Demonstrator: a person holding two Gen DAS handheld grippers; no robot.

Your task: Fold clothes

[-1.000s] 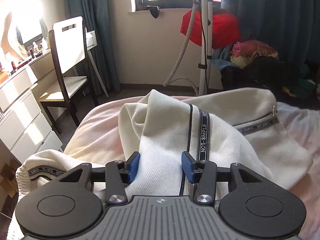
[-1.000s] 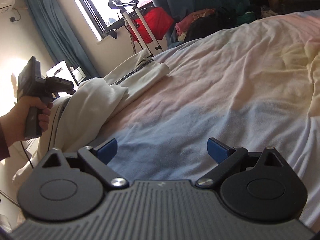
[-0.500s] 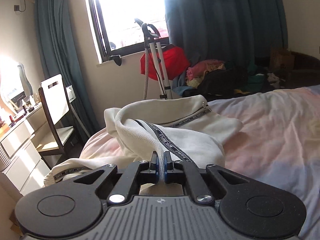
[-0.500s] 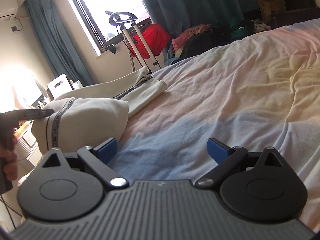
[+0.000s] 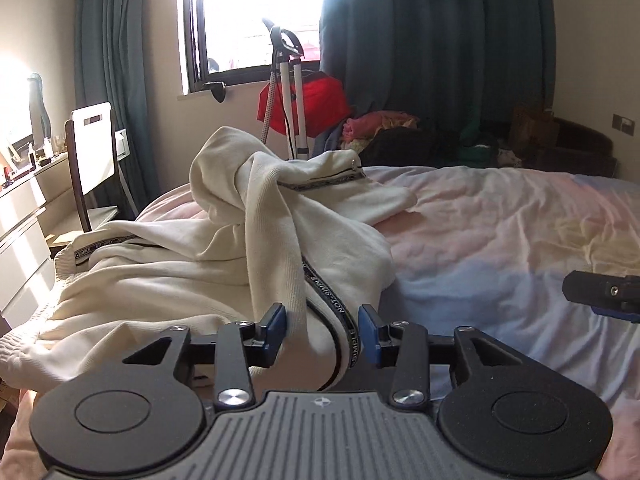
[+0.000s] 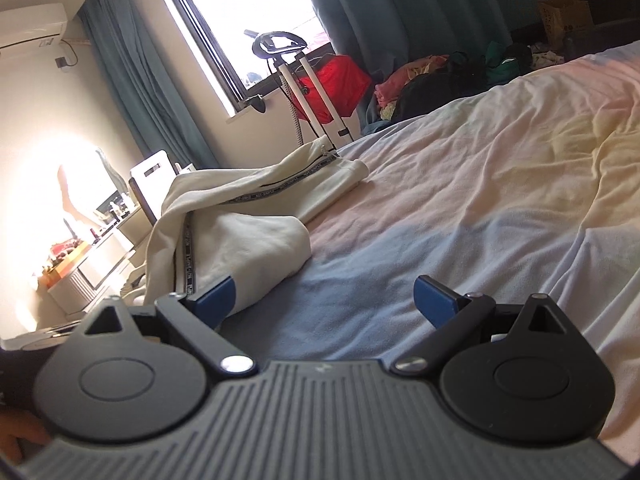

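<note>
Left gripper (image 5: 322,330), jaws spread, a ridge of the cream garment (image 5: 224,264) lying loose between the blue pads (image 5: 275,326) (contact is hard to judge). Ribbed knit, a black lettered tape curving along its seam, most print too small to read. The garment is heaped on the bed's (image 5: 500,232) left side, its lower edge cut off. Right gripper (image 6: 324,302), jaws wide, hovers over rumpled pastel sheet; its left pad overlaps the cloth's corner in view.
</note>
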